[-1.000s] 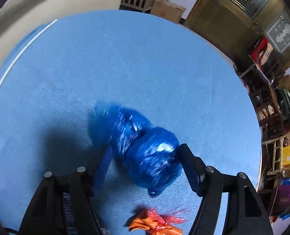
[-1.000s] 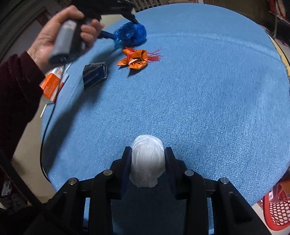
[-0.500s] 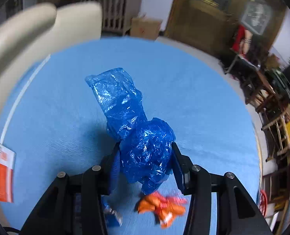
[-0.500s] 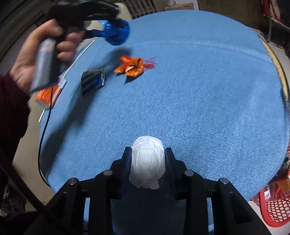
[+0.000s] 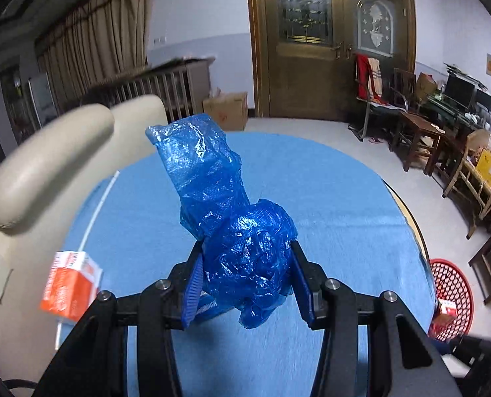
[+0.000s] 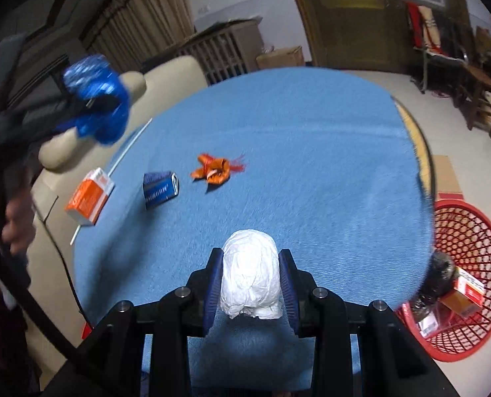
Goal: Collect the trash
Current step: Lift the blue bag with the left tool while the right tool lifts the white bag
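Holding trash in both hands, the person has two things up off the blue table [image 6: 311, 152]. The left gripper [image 5: 245, 264] is squeezed on a crumpled blue plastic bag [image 5: 232, 231], and its jaws have just been closing on it. The right gripper [image 6: 250, 284] is clamped on a white paper wad [image 6: 250, 281].

What could go wrong? The blue bag is thin and slippery, and a long loose end sticks up at 12 o'clock. It might slide out on the way. The red mesh basket [image 6: 477, 340] sits on the floor at 4 o'clock in the right view, well away from the left hand, so that bag has a long trip and could drop short of the rim.

Counting: two grippers, one blue bag, one white wad, one red basket. Left on the table are one orange wrapper [image 6: 215, 170], one dark blue packet [image 6: 161, 188], one orange and white box [image 6: 89, 197] and one thin white stick [image 6: 131, 144], all near 10 o'clock.
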{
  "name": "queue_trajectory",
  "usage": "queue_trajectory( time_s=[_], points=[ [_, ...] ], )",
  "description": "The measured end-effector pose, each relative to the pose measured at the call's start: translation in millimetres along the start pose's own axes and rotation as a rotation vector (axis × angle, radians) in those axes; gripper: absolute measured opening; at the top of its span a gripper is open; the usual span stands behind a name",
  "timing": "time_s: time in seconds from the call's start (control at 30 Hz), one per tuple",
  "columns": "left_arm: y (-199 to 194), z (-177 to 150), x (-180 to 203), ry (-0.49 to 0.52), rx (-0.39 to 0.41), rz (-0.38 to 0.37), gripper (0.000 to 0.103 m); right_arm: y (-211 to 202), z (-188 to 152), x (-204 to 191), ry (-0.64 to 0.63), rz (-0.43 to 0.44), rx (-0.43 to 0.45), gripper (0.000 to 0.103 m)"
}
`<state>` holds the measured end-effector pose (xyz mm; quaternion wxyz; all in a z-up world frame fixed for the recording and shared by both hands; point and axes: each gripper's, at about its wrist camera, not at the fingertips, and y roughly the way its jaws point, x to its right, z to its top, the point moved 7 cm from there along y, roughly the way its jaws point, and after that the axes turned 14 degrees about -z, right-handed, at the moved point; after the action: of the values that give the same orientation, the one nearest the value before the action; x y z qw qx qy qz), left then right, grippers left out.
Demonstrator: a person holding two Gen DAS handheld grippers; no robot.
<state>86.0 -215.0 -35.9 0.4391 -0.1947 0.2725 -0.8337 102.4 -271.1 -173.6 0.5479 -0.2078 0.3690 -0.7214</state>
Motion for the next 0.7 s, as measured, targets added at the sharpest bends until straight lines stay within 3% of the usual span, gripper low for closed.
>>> queue_trajectory(
  time_s=[0.43, 0.7],
  points=[
    [-88, -27, 31, 0.094, 0.102, 0.108, 0.051, -72, 11, -9, 0.010, -0.009, 0.159, 0.036],
    [-110, -36, 46, 0.132, 0.121, 0.126, 0.051, -89, 9, -13, 0.021, 0.000, 0.192, 0.036]
  ],
)
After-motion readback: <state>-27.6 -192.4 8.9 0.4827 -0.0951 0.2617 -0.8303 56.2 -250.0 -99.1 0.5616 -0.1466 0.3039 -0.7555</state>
